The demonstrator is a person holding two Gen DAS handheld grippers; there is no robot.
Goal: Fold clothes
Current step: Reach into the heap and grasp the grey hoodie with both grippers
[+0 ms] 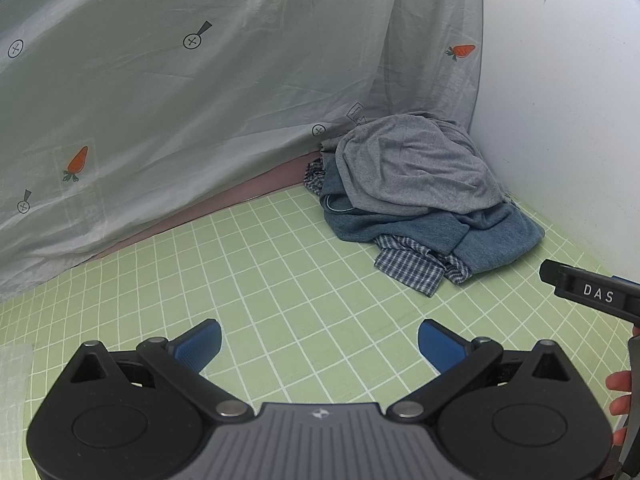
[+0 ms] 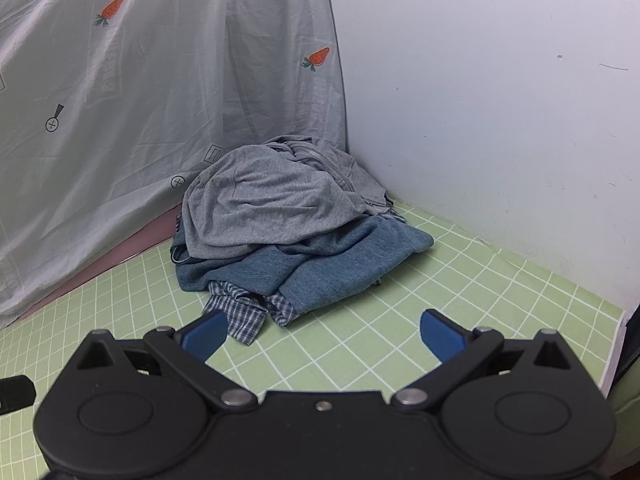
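Both the left hand-held gripper and right hand-held gripper hover wide open and empty over the green gridded surface, facing an unfolded clothes heap bunched in the corner, likely awaiting folding

Green grid mat spread across the middle toward 6 o'clock. Pale sheet printed with orange carrots hanging from 9 to 12 o'clock, pink edge showing under its hem. White wall from 1 to 3 o'clock.
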